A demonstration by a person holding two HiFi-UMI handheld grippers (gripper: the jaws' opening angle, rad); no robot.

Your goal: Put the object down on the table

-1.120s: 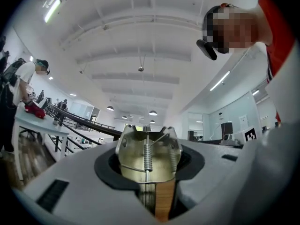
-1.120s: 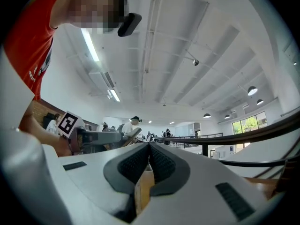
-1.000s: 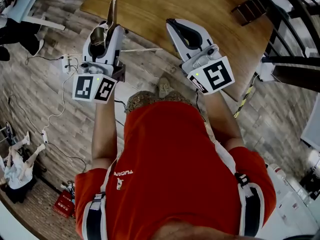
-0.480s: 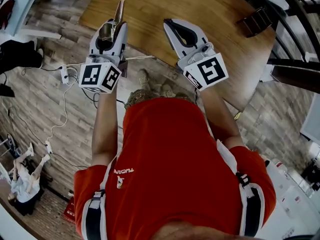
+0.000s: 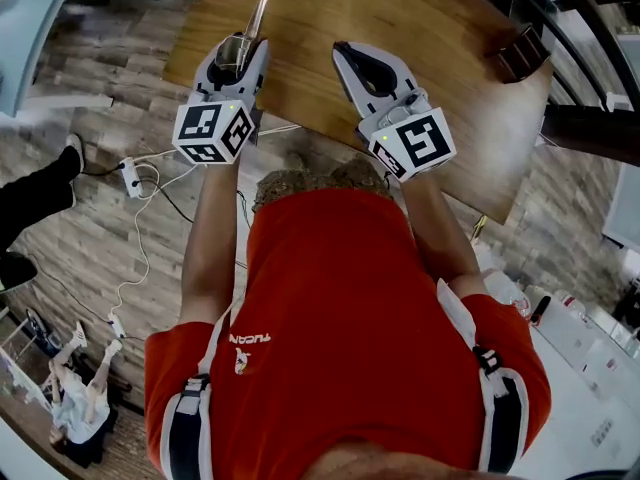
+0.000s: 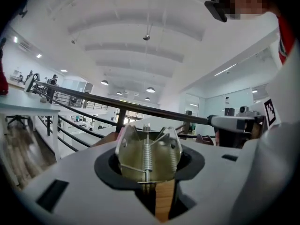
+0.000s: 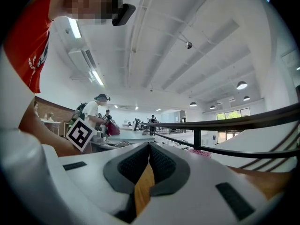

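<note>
Left gripper [image 5: 238, 58] pinching metal spring tool [image 5: 250, 26]. Right gripper [image 5: 346, 50] jaws pressed together, empty. Both over table [image 5: 440, 38] near edge.

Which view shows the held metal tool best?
Left gripper view: the metal tool fills the jaws, spring visible. Head view shows only its small far end; right gripper view shows none.
</note>
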